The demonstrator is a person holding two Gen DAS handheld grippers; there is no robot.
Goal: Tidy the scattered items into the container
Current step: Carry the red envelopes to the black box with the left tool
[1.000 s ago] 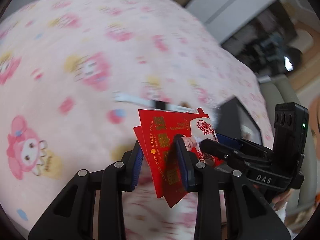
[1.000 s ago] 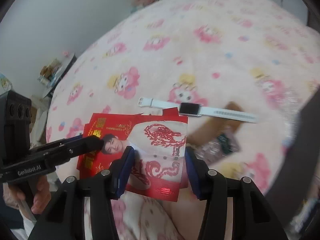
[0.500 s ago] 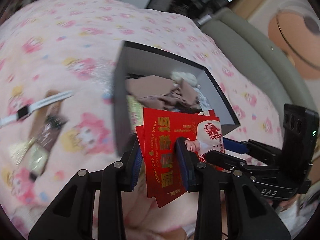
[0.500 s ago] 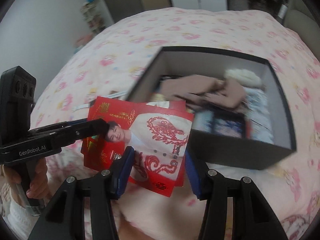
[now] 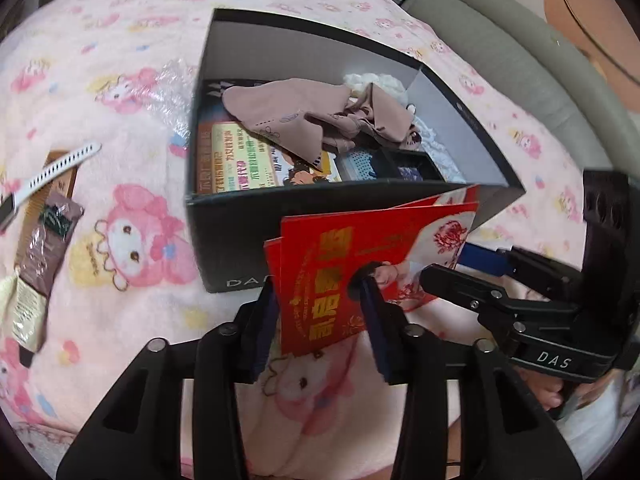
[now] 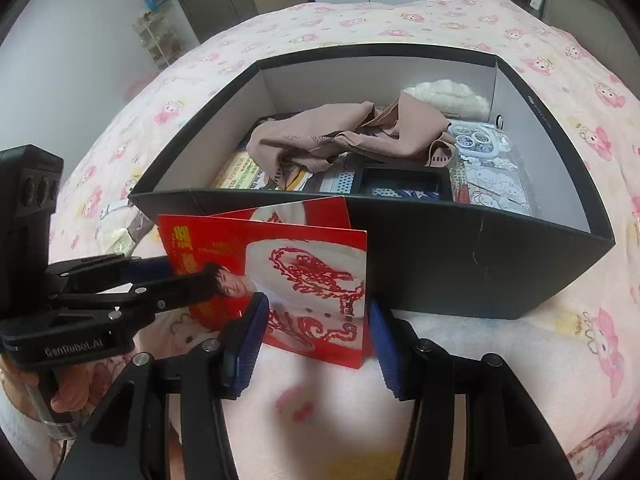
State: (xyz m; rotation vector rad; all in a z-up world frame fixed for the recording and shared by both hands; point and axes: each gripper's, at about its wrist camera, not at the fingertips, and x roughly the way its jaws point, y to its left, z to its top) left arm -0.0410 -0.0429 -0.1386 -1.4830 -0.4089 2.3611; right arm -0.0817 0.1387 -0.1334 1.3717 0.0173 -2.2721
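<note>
The red envelopes (image 5: pixel 352 264) are a small fanned stack of glossy red cards with gold characters down one side, a white panel bearing a red dragon-like pattern, and a printed portrait near the middle. They hang in the air just in front of the near wall of the black box (image 5: pixel 240 240), which sits on a pink cartoon-print blanket (image 5: pixel 120 60). The left view alone shows what lies scattered to the box's left: a white watch (image 5: pixel 48 172), a brown sachet (image 5: pixel 48 232) and a crinkled clear wrapper (image 5: pixel 168 88). It also shows a grey sofa (image 5: pixel 520 52) beyond the bed. The right view looks deeper into the box, where a tan cloth (image 6: pixel 344 136) lies over booklets, with a white fluffy thing (image 6: pixel 444 94), a ring-shaped plastic piece and a small black tray beside it; it also shows a door and shelves at the far wall, and the person's hand (image 6: pixel 68 396) on the other handle. The left gripper (image 5: pixel 320 304) has the envelopes' left edge between its fingers, and its jaws are opening, with the left pad seemingly off the card. The right gripper (image 6: pixel 316 320) straddles the lower right corner of the stack with its blue pads either side; whether they press the card I cannot tell.
</note>
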